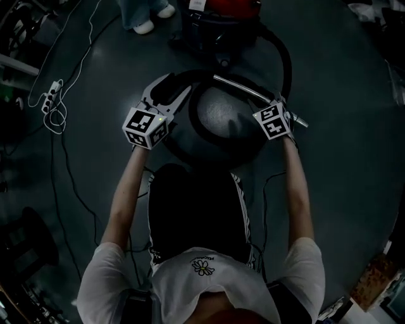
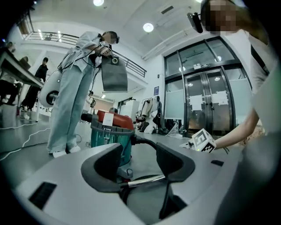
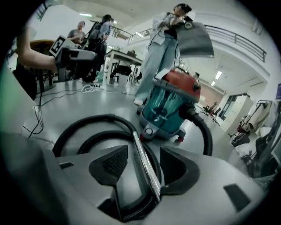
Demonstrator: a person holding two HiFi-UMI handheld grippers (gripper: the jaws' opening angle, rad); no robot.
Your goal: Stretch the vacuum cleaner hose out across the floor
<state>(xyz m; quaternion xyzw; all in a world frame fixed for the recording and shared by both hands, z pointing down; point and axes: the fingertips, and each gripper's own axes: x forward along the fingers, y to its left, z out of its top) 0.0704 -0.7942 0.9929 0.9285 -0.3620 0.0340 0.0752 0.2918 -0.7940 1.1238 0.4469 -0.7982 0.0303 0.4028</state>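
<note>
Hose (image 1: 286, 63) lies coiled on the floor (image 1: 342, 158) beside the vacuum cleaner (image 1: 218, 22), stretching not yet begun; left gripper (image 2: 139, 160) and right gripper (image 3: 142, 162) both stand spread astride its chrome wand (image 3: 141, 151), neither pinching; grasp and pull-out are judged outstanding

We see the hose (image 1: 288, 63) coiled on the floor (image 1: 342, 158) ahead, vacuum cleaner (image 1: 221, 19) behind it. Metal tube (image 1: 243, 88) lies across the coil, left gripper (image 1: 177, 85) by its left end, right gripper (image 1: 281, 104) seemingly straddling the other.
</note>
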